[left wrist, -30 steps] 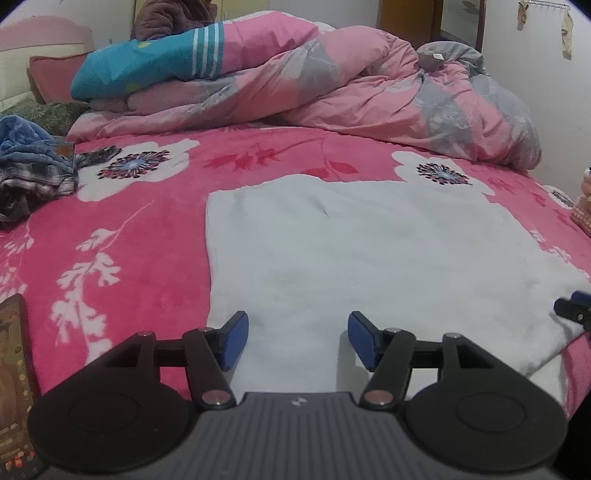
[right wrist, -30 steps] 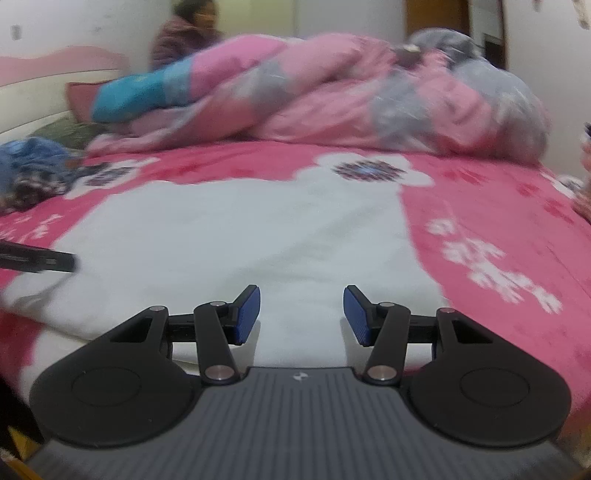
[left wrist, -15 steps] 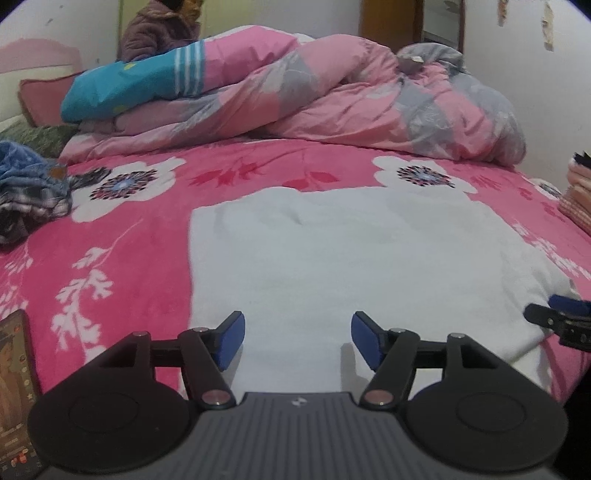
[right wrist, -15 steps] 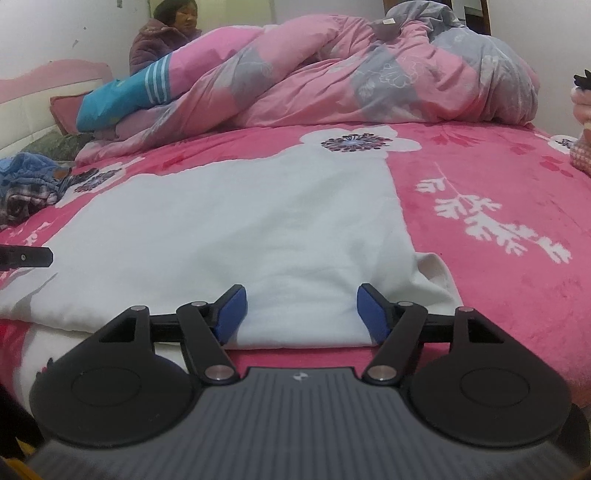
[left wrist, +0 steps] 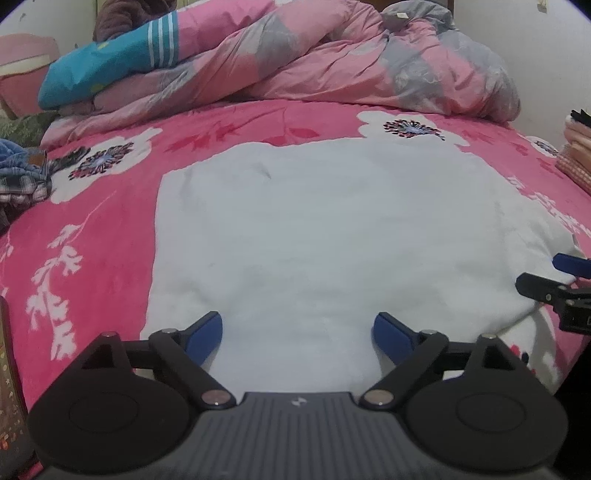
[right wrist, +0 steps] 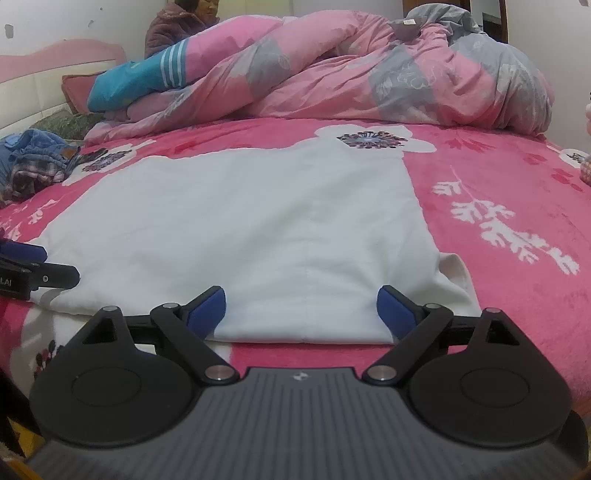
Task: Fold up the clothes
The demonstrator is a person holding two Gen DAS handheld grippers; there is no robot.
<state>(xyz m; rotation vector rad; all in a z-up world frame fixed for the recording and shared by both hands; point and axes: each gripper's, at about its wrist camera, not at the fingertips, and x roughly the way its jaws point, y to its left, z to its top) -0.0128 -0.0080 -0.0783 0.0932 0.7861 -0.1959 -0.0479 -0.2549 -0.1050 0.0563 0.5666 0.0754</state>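
A white garment (left wrist: 325, 229) lies spread flat on the pink flowered bed cover (left wrist: 92, 236); the right wrist view shows the same white garment (right wrist: 258, 229) with a folded near edge. My left gripper (left wrist: 297, 332) hovers over its near left part, jaws opening wide, nothing between the blue pads. My right gripper (right wrist: 300, 308) stands over the near right edge, jaws also opening, nothing pressed between them. The right gripper's fingertips (left wrist: 570, 264) show at the right edge of the left wrist view; in the right wrist view the left gripper's fingers (right wrist: 26, 253) show at the left edge.
A crumpled pink and grey quilt (left wrist: 332, 59) and a blue striped pillow (left wrist: 110, 66) fill the far side of the bed. Blue and plaid clothes (right wrist: 33, 162) lie at the left. A person (right wrist: 184, 22) sits behind the quilt. A phone (left wrist: 9, 387) stands at near left.
Both grippers' jaws have spread much wider. The left gripper has shifted slightly over the garment. The right view has settled at the garment's near edge.
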